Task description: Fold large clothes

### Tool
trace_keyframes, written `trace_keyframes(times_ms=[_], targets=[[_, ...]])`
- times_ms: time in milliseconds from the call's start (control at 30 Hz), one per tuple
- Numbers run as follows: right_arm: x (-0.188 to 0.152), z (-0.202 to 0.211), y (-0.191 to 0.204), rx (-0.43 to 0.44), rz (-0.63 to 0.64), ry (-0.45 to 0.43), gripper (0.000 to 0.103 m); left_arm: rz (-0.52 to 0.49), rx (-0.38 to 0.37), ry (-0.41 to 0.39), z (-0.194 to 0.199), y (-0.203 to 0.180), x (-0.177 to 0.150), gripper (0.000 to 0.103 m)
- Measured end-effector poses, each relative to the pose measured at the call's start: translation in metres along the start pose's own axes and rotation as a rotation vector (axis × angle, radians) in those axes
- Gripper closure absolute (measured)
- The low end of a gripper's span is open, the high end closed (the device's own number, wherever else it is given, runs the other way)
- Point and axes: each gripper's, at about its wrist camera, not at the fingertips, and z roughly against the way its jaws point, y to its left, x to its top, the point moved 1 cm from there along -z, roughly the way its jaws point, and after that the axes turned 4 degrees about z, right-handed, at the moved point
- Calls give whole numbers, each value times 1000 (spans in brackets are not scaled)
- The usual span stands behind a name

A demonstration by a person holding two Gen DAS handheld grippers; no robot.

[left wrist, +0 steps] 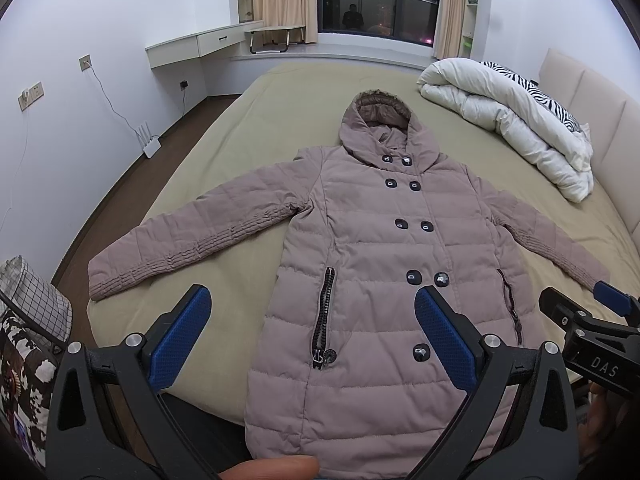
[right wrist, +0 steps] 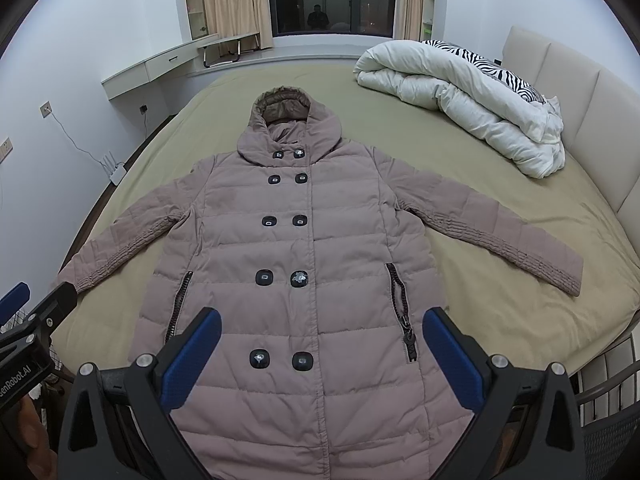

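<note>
A long dusty-pink hooded puffer coat [left wrist: 372, 240] [right wrist: 304, 248] lies face up and flat on the bed, hood toward the window, both sleeves spread out, hem nearest me. It has two columns of dark buttons and a zip pocket on each side. My left gripper [left wrist: 312, 312] hangs open above the coat's lower left part, nothing between its blue pads [left wrist: 182, 336]. My right gripper [right wrist: 322, 336] hangs open above the lower front, also holding nothing. Each gripper shows at the edge of the other's view: the right gripper [left wrist: 600, 320] and the left gripper [right wrist: 32, 312].
The bed [right wrist: 500, 280] has an olive sheet. A rolled white duvet [right wrist: 460, 96] and a zebra-print pillow [right wrist: 492, 64] lie at its far right by the padded headboard [right wrist: 580, 92]. A checked basket [left wrist: 28, 296] stands at the left. A router [left wrist: 150, 144] sits by the wall.
</note>
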Motion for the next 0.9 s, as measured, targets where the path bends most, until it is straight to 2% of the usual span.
trace_keyframes(times_ms=[600,767,900], targets=[[-2,-3,0,3,-3,4,0,-1,1,4,-4,4,-4,0],[6,1,-5,5,-4,6,0,-1,5,3,-6,6,-7,0],[-5,-13,-2,9,-13,10,0,3,21,-6,-10,7,-11,0]])
